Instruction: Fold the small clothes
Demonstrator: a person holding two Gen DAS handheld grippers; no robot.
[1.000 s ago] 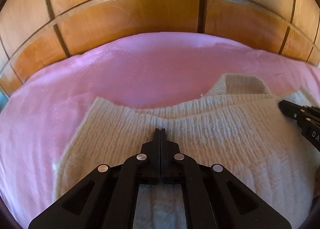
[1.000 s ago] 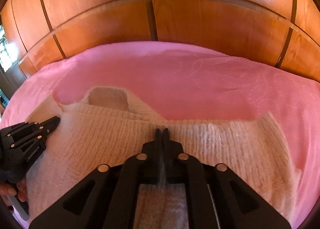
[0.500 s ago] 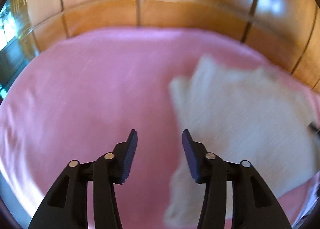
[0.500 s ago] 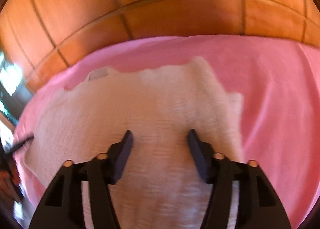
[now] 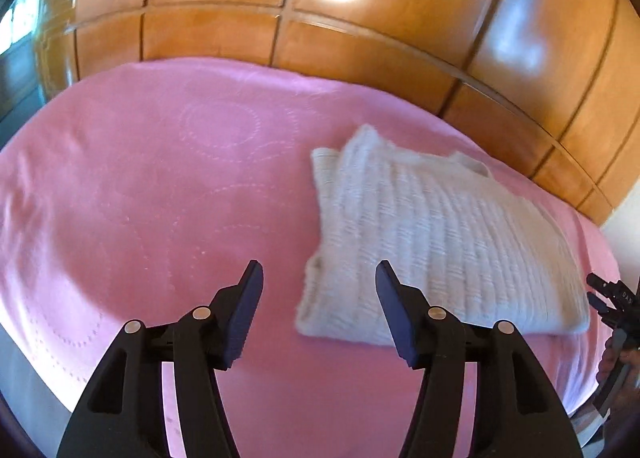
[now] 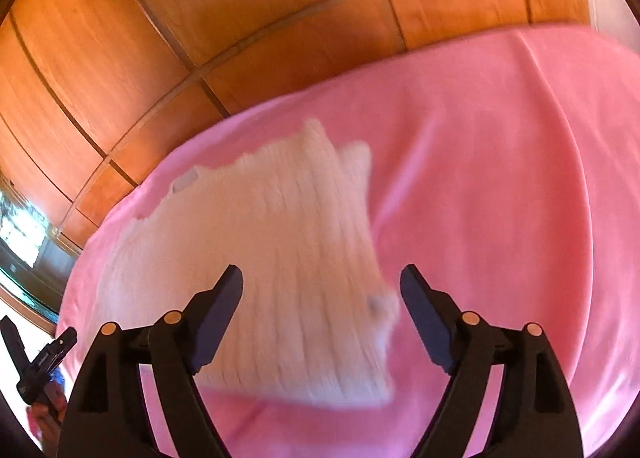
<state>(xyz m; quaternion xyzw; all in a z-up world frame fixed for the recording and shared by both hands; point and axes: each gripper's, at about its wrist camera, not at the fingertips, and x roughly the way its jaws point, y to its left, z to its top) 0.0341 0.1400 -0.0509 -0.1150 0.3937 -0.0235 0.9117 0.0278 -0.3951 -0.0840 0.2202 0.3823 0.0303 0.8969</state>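
The folded cream knit sweater (image 5: 436,246) lies flat on the pink bedspread (image 5: 168,185), toward two o'clock of the left hand-held gripper (image 5: 319,284), which is released with jaws spread. The right hand-held gripper (image 6: 321,289) hovers over the sweater, also released and empty.

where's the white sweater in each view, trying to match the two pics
Left wrist view: the sweater lies right of centre, beyond the right finger of the open left tongs.
Right wrist view: the sweater lies left of centre, running down between the open right tongs.
Shared landmark: the pink blanket under it, against the wooden panels.
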